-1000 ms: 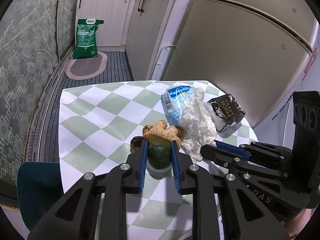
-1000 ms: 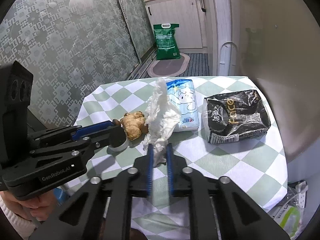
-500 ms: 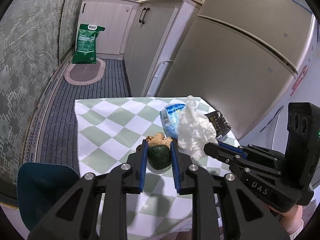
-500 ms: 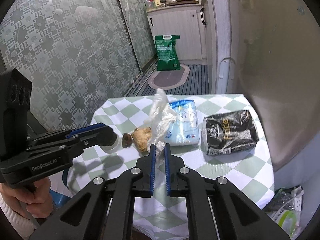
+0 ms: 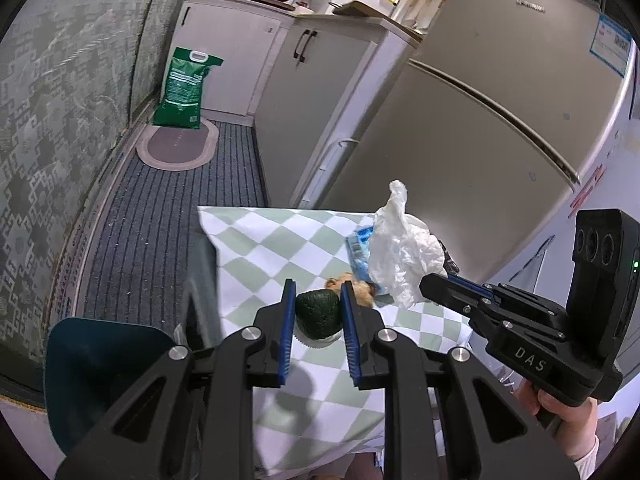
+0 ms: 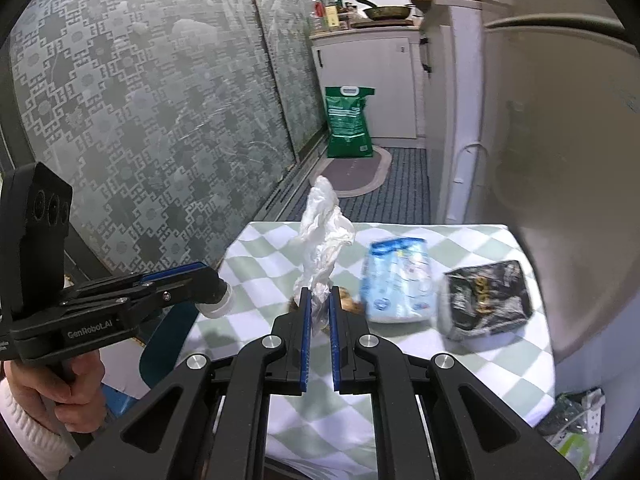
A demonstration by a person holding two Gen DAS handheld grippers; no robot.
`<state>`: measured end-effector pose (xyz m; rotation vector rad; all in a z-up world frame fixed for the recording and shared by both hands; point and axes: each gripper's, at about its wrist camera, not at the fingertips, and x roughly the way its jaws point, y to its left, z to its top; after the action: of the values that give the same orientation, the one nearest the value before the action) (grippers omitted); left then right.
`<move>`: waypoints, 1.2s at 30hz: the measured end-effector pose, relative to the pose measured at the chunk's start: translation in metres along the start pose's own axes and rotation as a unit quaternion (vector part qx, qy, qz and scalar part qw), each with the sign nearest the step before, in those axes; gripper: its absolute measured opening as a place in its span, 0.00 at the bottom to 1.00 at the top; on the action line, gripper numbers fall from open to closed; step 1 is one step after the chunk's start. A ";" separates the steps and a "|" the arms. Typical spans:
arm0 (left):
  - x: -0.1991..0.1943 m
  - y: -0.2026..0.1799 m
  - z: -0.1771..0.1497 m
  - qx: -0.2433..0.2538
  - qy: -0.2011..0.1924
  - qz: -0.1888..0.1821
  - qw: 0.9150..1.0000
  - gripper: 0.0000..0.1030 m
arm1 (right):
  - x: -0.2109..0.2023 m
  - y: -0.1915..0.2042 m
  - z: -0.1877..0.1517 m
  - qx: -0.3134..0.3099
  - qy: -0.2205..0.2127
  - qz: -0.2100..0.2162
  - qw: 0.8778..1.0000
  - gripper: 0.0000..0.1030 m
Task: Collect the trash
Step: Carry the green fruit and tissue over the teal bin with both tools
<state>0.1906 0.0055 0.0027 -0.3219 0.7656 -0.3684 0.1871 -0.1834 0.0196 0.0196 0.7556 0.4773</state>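
My left gripper (image 5: 317,298) is shut on a small white cup holding a dark green lump (image 5: 318,312) and holds it above the checkered table (image 5: 256,248). It shows in the right wrist view (image 6: 216,296) too. My right gripper (image 6: 319,300) is shut on a crumpled white tissue (image 6: 324,236), lifted off the table; the tissue also shows in the left wrist view (image 5: 400,248). A piece of ginger (image 5: 358,286), a blue-and-white packet (image 6: 398,280) and a black wrapper (image 6: 486,300) lie on the table.
A teal stool (image 5: 104,364) stands left of the table. A fridge (image 5: 480,120) is at the right, white cabinets (image 5: 248,56) and a green bag (image 5: 184,88) down the corridor. A bag of rubbish (image 6: 576,420) lies on the floor, lower right.
Both grippers have risen and pulled back from the table, carrying the cup and the tissue. The table looks smaller and farther away.
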 end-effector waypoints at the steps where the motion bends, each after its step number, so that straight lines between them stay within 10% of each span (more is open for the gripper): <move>1: -0.004 0.004 0.000 -0.002 -0.002 0.000 1.000 0.23 | 0.002 0.006 0.001 -0.004 0.001 0.003 1.000 0.08; 25: -0.069 0.125 -0.011 -0.066 0.005 0.039 0.997 0.23 | 0.037 0.111 0.010 -0.058 0.025 0.075 0.995 0.08; 36: -0.040 0.169 -0.056 -0.054 0.087 0.099 0.990 0.23 | 0.068 0.155 0.004 -0.083 0.056 0.096 0.990 0.08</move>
<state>0.1582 0.1645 -0.0799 -0.3149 0.9821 -0.1682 0.1692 -0.0159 0.0069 -0.0914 0.8248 0.7280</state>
